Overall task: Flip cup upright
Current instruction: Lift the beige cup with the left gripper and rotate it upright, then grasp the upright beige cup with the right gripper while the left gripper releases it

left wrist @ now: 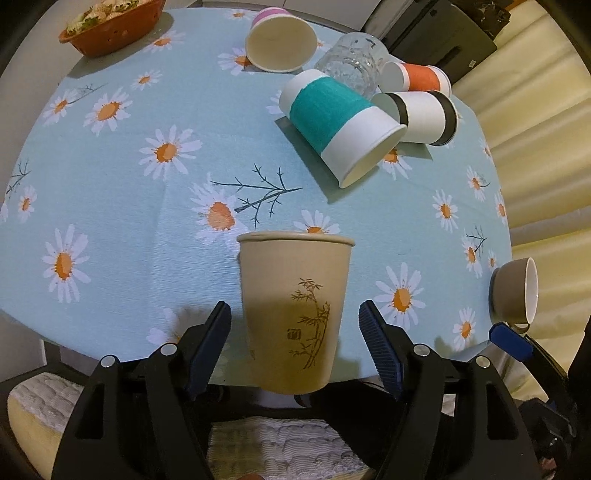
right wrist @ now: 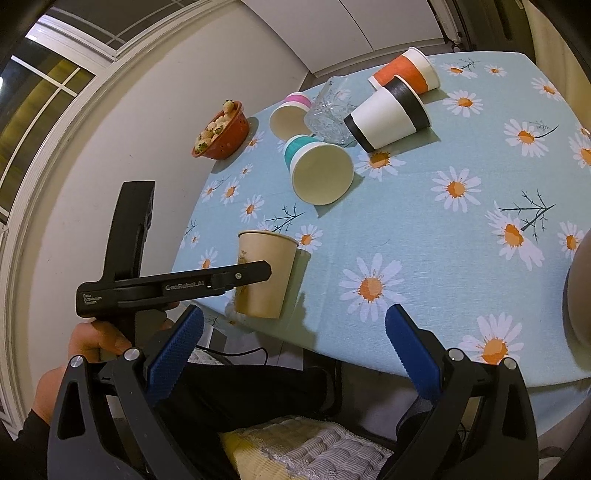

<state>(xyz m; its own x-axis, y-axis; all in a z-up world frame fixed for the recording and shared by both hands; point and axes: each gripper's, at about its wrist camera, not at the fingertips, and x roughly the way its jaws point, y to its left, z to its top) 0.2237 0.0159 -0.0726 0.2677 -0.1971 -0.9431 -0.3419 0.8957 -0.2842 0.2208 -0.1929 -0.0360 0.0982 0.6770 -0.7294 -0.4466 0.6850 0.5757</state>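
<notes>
A tan paper cup with a bamboo print (left wrist: 293, 310) stands upright at the table's near edge, between the open fingers of my left gripper (left wrist: 295, 332); the pads do not touch it. In the right wrist view the same cup (right wrist: 266, 273) stands behind the left gripper's body (right wrist: 173, 286). My right gripper (right wrist: 293, 354) is open and empty, held off the table's near edge. A teal-banded cup (left wrist: 336, 125), a black-banded cup (left wrist: 421, 114), an orange cup (left wrist: 417, 77) and a pink-topped cup (left wrist: 280, 40) lie on their sides at the far part of the table.
A clear glass mug (left wrist: 352, 62) lies among the cups. A red bowl of food (left wrist: 110, 26) stands at the far left. A brown teacup (left wrist: 515, 291) lies tipped at the right edge. The table has a daisy-print cloth (left wrist: 147, 206).
</notes>
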